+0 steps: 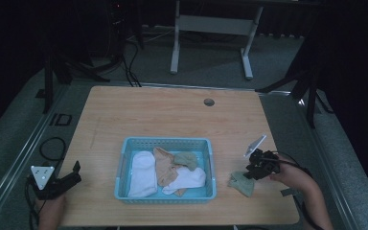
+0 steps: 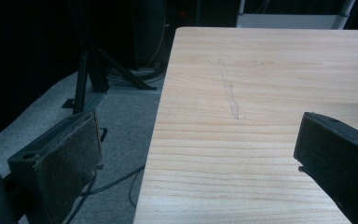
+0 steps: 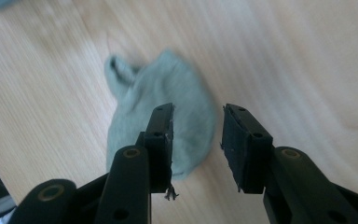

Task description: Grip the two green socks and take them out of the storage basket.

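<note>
1. Jaws of the right gripper (image 3: 196,135) stood parted above the green sock (image 3: 168,109), with nothing between the pads; the sock lay flat on the table (image 1: 172,115), released, not pinched.
2. That sock (image 1: 242,183) rested just right of the blue basket (image 1: 124,163), near the table's front edge, apart from the basket wall. It looked like a piece taken out and set aside on bare wood, where it could be handled alone.
3. Inside the basket remained 1 white sock (image 1: 142,173), 1 tan sock (image 1: 164,167), another green sock (image 1: 186,159) and a second white sock (image 1: 191,178), heaped together, probably awaiting sorting.
4. Left gripper (image 1: 69,177) waited at the table's left edge, well apart from the basket; its jaws were spread wide and empty, 1 pad (image 2: 70,163) hanging over the floor, seemingly kept clear of the right hand (image 1: 294,178).
</note>
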Demonstrator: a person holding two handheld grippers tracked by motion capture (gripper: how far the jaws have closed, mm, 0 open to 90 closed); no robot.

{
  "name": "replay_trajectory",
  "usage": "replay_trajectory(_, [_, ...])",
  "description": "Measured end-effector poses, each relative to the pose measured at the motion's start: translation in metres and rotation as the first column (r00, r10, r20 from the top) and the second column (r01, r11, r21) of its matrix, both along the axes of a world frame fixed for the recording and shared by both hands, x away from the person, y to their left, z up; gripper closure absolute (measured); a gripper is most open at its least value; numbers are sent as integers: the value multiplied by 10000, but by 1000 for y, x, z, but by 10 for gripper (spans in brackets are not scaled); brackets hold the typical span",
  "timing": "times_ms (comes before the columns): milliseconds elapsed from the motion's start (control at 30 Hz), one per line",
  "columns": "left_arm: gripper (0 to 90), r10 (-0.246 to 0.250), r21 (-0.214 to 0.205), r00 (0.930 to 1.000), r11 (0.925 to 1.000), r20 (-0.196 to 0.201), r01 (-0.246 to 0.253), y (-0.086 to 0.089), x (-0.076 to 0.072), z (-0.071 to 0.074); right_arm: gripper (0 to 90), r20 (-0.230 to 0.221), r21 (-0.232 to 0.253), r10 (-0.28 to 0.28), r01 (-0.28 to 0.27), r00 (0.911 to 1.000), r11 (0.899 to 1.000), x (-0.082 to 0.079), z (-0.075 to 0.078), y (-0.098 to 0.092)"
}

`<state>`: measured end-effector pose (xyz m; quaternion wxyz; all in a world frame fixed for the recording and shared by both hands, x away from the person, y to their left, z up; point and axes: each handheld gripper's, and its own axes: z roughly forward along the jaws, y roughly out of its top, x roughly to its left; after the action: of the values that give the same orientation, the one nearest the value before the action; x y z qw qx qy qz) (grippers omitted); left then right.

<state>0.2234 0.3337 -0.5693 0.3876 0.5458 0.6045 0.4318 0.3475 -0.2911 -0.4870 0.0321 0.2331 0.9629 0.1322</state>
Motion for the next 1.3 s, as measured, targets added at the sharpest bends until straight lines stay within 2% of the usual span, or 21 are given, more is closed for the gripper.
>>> replay_trajectory(200, [3, 8, -13, 10000, 10000, -2, -8, 0, 0, 0, 616, 384, 230, 170, -179, 9991, 9996, 0, 16, 6])
replay_trajectory(367, [3, -6, -3, 10000, 10000, -2, 6, 0, 0, 0, 589, 648, 309, 525, -546, 9965, 9980, 2, 32, 21])
replay_trajectory(767, [4, -27, -9, 10000, 10000, 8, 27, 0, 0, 0, 589, 896, 335, 1214, -1248, 9886, 9916, 4, 51, 54])
replay_trajectory(1067, [3, -36, -12, 10000, 10000, 21, 36, 0, 0, 0, 593, 1086, 687, 1768, -1848, 9782, 9804, 2, 68, 85])
replay_trajectory(1300, [4, -54, -11, 10000, 10000, 15, 54, 0, 0, 0, 601, 1170, 739, 2177, -2270, 9690, 9711, 2, 73, 106])
